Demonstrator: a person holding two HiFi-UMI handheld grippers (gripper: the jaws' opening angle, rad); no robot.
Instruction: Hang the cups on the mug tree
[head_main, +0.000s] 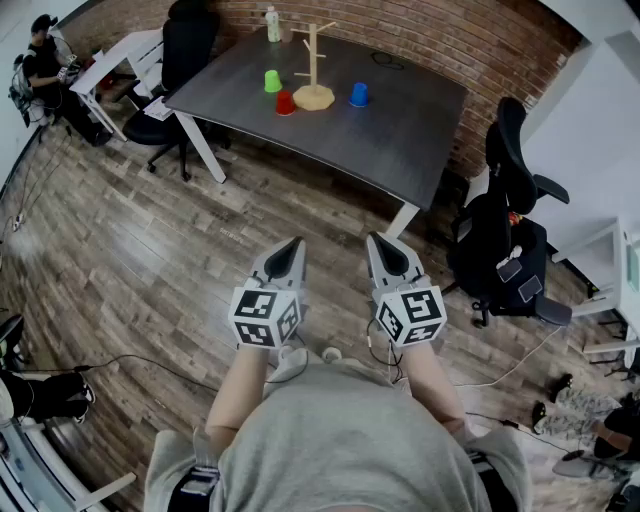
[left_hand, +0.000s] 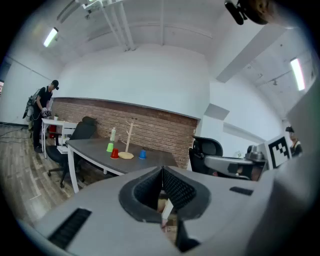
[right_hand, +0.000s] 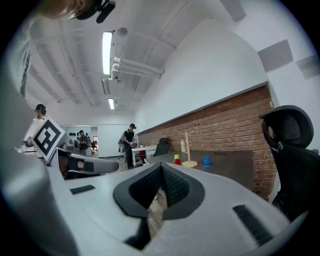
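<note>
A wooden mug tree (head_main: 314, 70) stands on the dark table (head_main: 400, 130) far ahead, with bare pegs. Three cups sit upside down round its base: green (head_main: 272, 81), red (head_main: 285, 103) and blue (head_main: 359, 95). The same tree (left_hand: 129, 141) and cups show small in the left gripper view, and again around the tree (right_hand: 189, 148) in the right gripper view. My left gripper (head_main: 293, 246) and right gripper (head_main: 378, 243) are held side by side over the wooden floor, well short of the table. Both are shut with nothing between their jaws.
A white bottle (head_main: 272, 24) stands at the table's back edge by the brick wall. Black office chairs sit at the table's left end (head_main: 185, 60) and right (head_main: 510, 170). A person (head_main: 45, 70) stands by a white desk (head_main: 118, 62) at far left. Cables lie on the floor.
</note>
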